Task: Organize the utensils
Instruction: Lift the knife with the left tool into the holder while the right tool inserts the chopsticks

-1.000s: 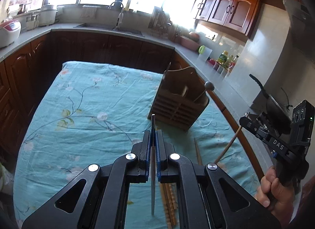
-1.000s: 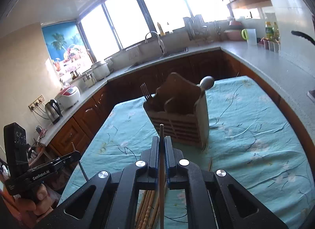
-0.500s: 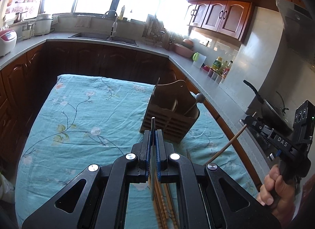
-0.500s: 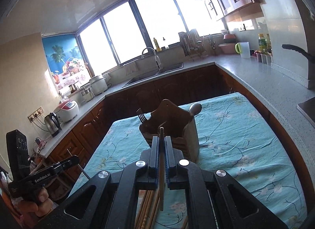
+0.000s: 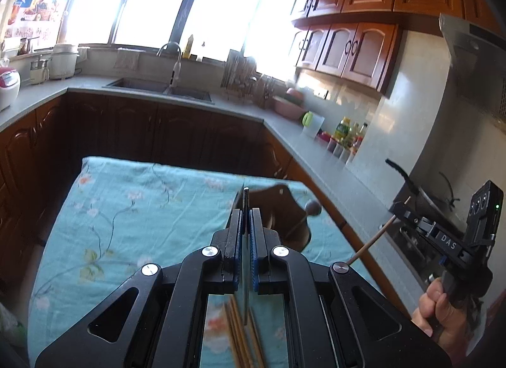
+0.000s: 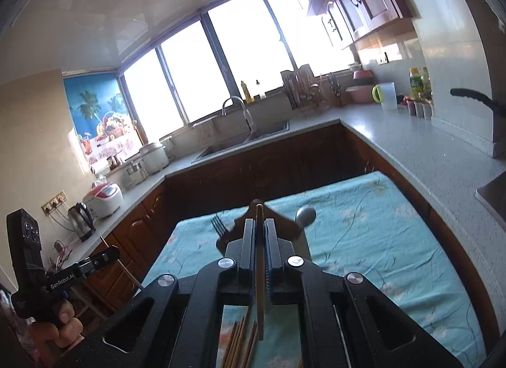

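My left gripper [image 5: 245,213] is shut on a thin metal chopstick [image 5: 245,200], held above the table. My right gripper [image 6: 260,224] is shut on a wooden chopstick [image 6: 260,273]; it also shows at the right of the left wrist view [image 5: 408,209], with that stick [image 5: 370,243] slanting down. A brown wooden utensil holder [image 5: 281,206] stands on the table behind my fingers, with a spoon [image 5: 313,208] in it. In the right wrist view the holder [image 6: 284,225] has a fork [image 6: 218,224] and the spoon [image 6: 305,214]. Several wooden chopsticks [image 5: 240,330] lie on the cloth below.
The table has a teal floral cloth [image 5: 126,209]. Dark wooden cabinets and a grey counter [image 5: 316,146] run round the table, with a sink [image 5: 158,86], bottles [image 5: 344,134] and a pan on a stove [image 5: 420,197] at the right.
Both grippers have risen and tilted up with their chopsticks held. The holder and table have dropped lower in both views, and more of the windows and cabinets show.
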Tool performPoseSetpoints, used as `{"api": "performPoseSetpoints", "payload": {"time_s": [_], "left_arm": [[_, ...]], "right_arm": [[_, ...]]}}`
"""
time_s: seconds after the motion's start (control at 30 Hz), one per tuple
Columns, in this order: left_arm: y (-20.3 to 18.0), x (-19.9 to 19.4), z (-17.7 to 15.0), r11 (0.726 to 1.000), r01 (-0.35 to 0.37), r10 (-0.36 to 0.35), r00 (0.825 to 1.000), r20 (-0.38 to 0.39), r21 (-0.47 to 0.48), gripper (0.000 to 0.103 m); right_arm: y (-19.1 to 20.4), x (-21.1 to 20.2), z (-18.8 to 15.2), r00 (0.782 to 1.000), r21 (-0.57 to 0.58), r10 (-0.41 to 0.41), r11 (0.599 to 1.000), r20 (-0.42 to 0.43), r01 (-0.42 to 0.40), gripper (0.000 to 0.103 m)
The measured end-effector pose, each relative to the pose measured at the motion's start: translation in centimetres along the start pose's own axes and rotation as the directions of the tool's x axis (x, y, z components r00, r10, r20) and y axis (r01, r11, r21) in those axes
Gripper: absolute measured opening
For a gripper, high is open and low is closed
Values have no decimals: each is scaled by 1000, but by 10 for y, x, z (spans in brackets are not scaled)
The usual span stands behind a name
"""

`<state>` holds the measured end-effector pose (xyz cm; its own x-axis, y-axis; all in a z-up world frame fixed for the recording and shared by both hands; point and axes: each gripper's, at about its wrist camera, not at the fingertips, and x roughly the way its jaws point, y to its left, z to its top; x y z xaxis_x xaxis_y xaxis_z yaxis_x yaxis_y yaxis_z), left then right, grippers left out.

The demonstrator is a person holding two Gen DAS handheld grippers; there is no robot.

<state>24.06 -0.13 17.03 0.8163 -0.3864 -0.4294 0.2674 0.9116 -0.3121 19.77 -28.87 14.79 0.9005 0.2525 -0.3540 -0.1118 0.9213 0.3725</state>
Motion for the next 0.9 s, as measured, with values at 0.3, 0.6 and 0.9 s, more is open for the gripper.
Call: {"api": "performPoseSetpoints", "payload": {"time_s": [0.3, 0.6, 0.9], "left_arm": [[-10, 28, 61, 1000, 3, -3, 992, 123, 4, 4], [-10, 85, 75, 999, -31, 32, 990, 138, -14, 4], [0, 132, 38, 996, -82, 83, 990, 110, -18, 4]], "right_arm": [[-4, 14, 54, 993, 2, -13, 1000, 121, 13, 5], [-10, 55, 66, 989, -19, -60, 998, 135, 63, 5], [-22, 85, 29, 990, -12, -92, 995, 102, 94, 5]]}}
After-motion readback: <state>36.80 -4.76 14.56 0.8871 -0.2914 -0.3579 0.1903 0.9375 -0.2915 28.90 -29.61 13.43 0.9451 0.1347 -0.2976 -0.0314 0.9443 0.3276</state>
